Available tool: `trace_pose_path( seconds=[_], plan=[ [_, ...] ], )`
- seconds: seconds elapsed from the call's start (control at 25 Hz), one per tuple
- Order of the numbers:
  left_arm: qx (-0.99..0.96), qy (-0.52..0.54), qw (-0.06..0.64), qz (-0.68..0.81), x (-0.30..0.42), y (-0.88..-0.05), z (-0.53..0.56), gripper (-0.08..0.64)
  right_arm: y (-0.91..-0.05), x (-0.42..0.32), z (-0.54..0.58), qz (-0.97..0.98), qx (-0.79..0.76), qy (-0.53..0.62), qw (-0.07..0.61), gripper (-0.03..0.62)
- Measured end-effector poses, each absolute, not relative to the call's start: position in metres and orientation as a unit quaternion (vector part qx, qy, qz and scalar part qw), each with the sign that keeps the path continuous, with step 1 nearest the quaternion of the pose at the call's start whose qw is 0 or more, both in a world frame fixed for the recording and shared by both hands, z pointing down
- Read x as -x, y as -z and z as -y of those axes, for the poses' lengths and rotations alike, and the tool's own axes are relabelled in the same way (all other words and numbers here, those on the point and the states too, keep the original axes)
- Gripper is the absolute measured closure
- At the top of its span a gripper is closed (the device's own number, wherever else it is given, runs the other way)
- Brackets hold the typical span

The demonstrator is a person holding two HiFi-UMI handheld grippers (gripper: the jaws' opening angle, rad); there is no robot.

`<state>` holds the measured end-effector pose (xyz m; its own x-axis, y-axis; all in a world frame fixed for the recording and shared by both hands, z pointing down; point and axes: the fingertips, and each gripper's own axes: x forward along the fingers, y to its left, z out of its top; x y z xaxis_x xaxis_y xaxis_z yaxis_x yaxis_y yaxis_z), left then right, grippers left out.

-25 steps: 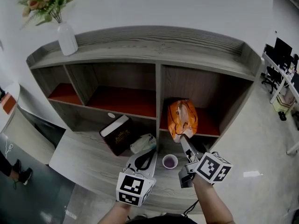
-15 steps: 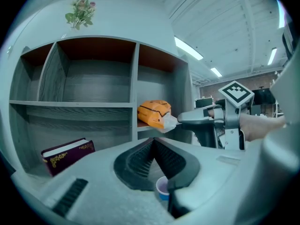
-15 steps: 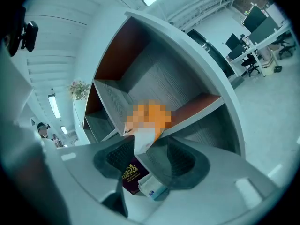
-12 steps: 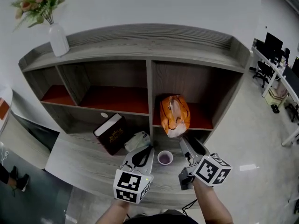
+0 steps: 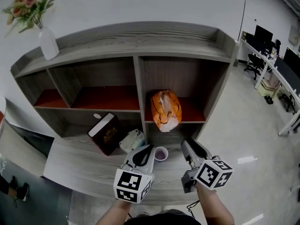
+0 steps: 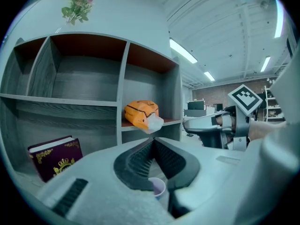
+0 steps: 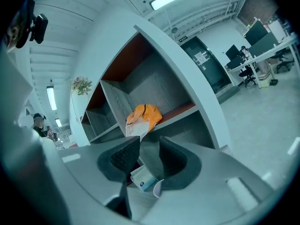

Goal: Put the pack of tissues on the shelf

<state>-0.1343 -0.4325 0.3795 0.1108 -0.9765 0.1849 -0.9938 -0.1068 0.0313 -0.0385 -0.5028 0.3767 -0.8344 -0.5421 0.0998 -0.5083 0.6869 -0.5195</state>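
The orange pack of tissues [image 5: 165, 109] lies on the red floor of the shelf's [image 5: 140, 36] lower right compartment, a white tissue poking out of its front. It also shows in the left gripper view as the orange pack [image 6: 140, 114] and in the right gripper view as the same pack [image 7: 143, 117]. My right gripper [image 5: 187, 144] hangs below and in front of it, apart from it. Its jaws have just been closing, stand partly open, and nothing is between them [image 7: 149, 142]. My left gripper [image 5: 144, 150] hovers over the counter with its jaw tips together [image 6: 152, 139], empty.
On the counter under the shelf stand a dark red book [image 5: 105, 132], a white soft pack [image 5: 131, 139] and a small purple cup [image 5: 161, 153]. A white vase with flowers [image 5: 48, 43] sits on the shelf top at left. Office desks and chairs are far right.
The right gripper has drawn back from the orange pack, which stays on the shelf, and its jaws have narrowed. The left gripper shifted slightly.
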Motion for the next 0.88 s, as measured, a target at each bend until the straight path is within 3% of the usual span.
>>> trace_pose_path(
  seconds=[0.52, 0.88],
  plan=[
    [-0.749, -0.051, 0.086, 0.655, 0.127, -0.389, 0.414, 0.566, -0.392, 0.025, 0.471, -0.919, 0.305, 0.251, 0.001, 0.574],
    [-0.750, -0.048, 0.095, 0.653, 0.131, -0.396, 0.396, 0.566, -0.404, 0.027, 0.447, -0.921, 0.316, 0.227, -0.026, 0.597]
  ],
)
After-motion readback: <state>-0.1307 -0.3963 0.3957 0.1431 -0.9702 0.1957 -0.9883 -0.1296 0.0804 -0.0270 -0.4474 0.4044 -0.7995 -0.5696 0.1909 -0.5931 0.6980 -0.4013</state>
